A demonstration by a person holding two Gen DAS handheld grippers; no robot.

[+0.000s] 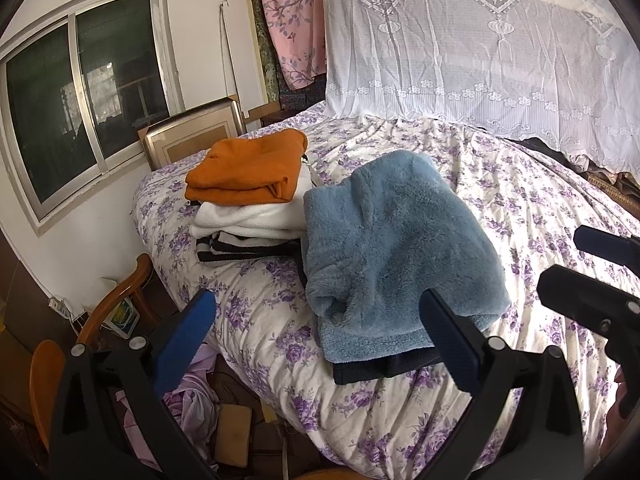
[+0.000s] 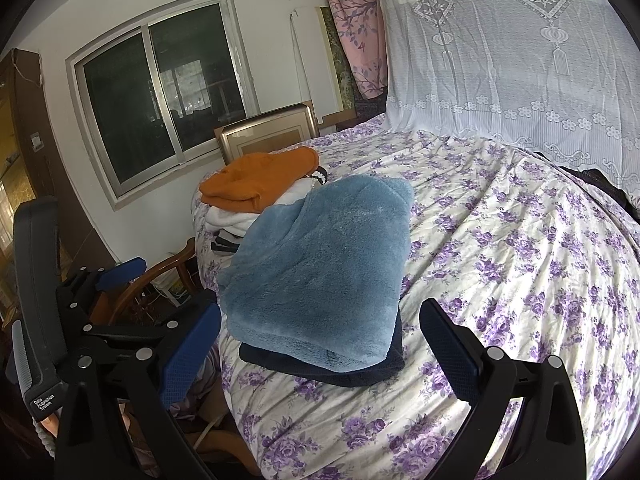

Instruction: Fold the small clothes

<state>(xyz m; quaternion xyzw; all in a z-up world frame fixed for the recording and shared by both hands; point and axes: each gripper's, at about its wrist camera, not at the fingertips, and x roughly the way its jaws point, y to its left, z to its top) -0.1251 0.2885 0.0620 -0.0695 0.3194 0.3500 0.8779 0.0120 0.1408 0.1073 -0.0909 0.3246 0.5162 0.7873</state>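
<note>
Blue fleece garment (image 1: 396,240), folded, frame centre, lying on a dark folded item (image 1: 384,368) on the bed (image 1: 540,200).
Folded stack (image 1: 248,200) at its upper left suggests most folding done. Left claw (image 1: 320,344) and right claw (image 2: 320,344): both apart, empty, hovering near.

The flowered bed (image 2: 520,240) lies bare to the right of the blue fleece garment (image 2: 320,272), giving open passage there. To the left, the stack of folded clothes (image 1: 248,200) touches the fleece. Beyond the bed's left edge a wooden chair (image 1: 116,304) crowds the gap. The lace curtain (image 2: 500,60) closes the far side.
</note>
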